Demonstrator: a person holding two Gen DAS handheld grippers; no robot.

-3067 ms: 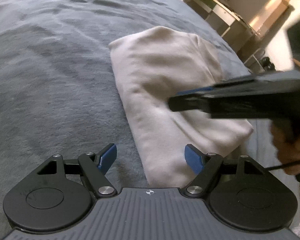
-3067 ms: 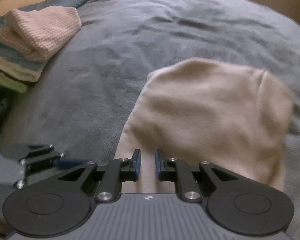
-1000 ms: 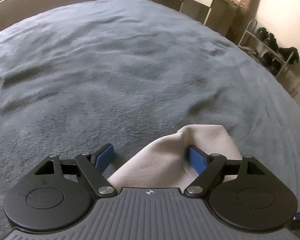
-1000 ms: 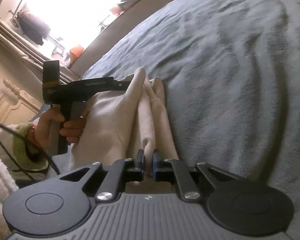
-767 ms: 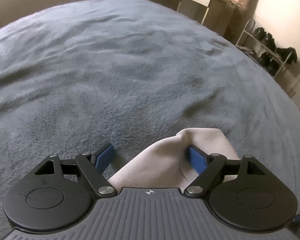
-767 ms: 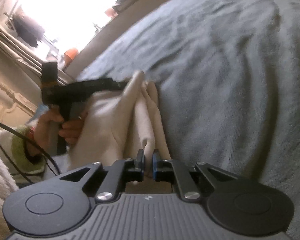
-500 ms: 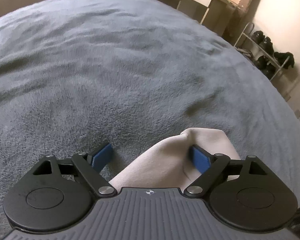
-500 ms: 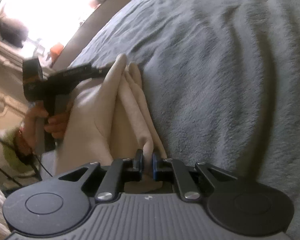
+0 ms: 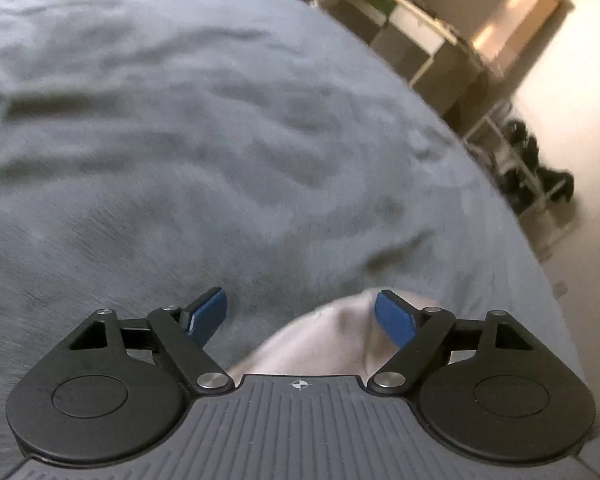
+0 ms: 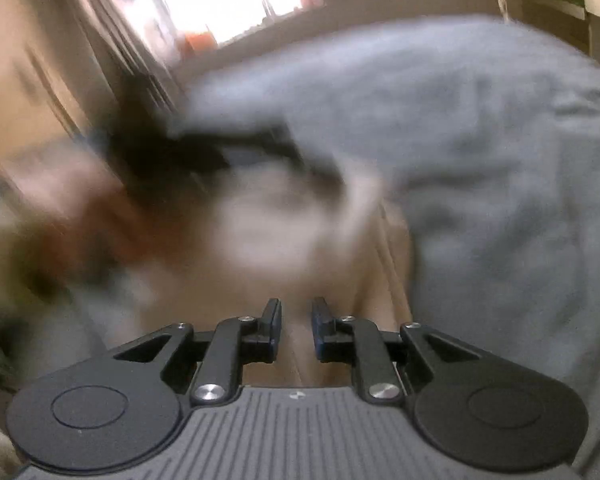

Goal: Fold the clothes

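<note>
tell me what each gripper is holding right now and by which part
Neither grips firmly. The left gripper stands wide, closing, around a fold of the beige garment. The right gripper has its fingers apart over the cloth.

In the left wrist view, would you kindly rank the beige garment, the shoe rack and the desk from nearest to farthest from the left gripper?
1. Beige garment, between the left gripper fingers.
2. Shoe rack, right, beyond the bed edge.
3. Desk, top right, farthest.

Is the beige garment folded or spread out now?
Folded: the beige garment shows only as a compact bundle between the left gripper fingers.
</note>
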